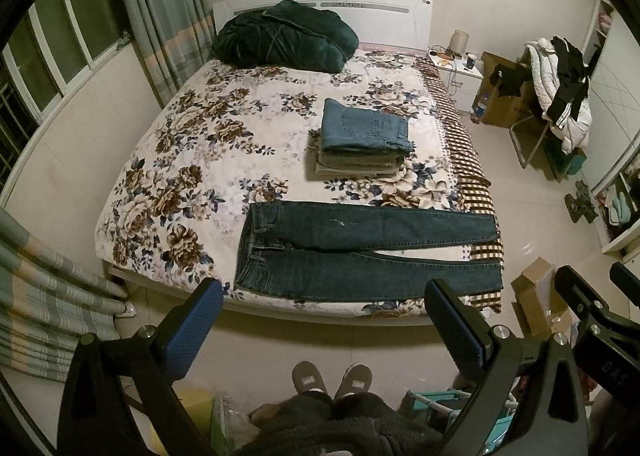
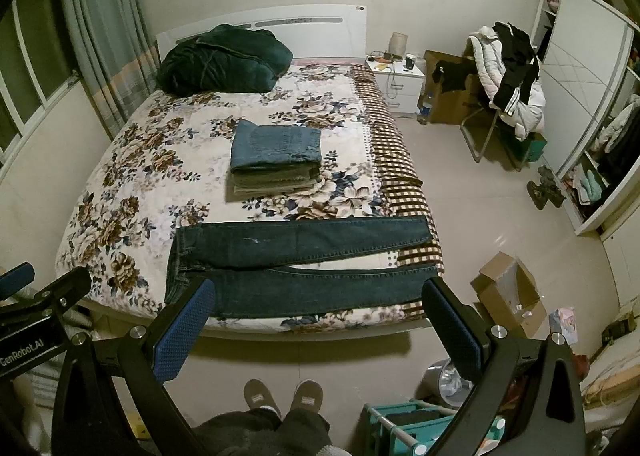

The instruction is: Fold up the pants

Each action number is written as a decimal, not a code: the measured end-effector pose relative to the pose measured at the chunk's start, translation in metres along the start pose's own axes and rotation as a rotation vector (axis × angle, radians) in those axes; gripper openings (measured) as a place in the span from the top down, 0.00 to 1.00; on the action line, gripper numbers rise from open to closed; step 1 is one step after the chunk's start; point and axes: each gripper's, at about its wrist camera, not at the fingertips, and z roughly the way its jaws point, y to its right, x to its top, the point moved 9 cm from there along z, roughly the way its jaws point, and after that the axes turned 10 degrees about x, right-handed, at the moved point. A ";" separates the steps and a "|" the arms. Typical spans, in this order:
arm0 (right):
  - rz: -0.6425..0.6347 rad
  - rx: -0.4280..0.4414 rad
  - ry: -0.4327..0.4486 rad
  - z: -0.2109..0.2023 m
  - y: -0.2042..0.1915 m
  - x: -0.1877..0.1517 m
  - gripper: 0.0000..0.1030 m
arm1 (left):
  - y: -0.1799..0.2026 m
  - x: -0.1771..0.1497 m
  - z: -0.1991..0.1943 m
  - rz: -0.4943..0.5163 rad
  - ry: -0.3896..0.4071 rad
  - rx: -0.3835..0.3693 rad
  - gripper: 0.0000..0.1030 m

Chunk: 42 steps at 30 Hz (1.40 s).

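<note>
Dark blue jeans (image 1: 360,252) lie flat along the near edge of the bed, waist to the left, both legs stretched to the right; they also show in the right wrist view (image 2: 296,268). My left gripper (image 1: 324,296) is open and empty, held above the floor in front of the bed. My right gripper (image 2: 318,296) is open and empty, level with the bed's near edge. A stack of folded pants (image 1: 362,139) with light blue jeans on top sits mid-bed, also in the right wrist view (image 2: 276,157).
The floral bedspread (image 1: 180,159) covers the bed. A dark green bundle (image 1: 280,35) lies by the headboard. A nightstand (image 2: 400,85), a chair heaped with clothes (image 2: 508,83) and an open cardboard box (image 2: 508,296) stand on the right. My slippered feet (image 2: 284,396) are below.
</note>
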 end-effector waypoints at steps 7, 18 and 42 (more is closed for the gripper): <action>0.001 0.001 -0.001 0.002 0.002 -0.001 0.00 | -0.001 -0.001 0.000 0.001 0.003 -0.001 0.00; 0.037 0.005 -0.017 0.028 0.016 0.016 0.00 | -0.003 0.033 0.028 -0.069 0.010 0.071 0.00; 0.652 -0.132 -0.369 0.596 0.274 0.046 0.00 | 0.000 0.085 0.558 -0.299 -0.607 0.274 0.00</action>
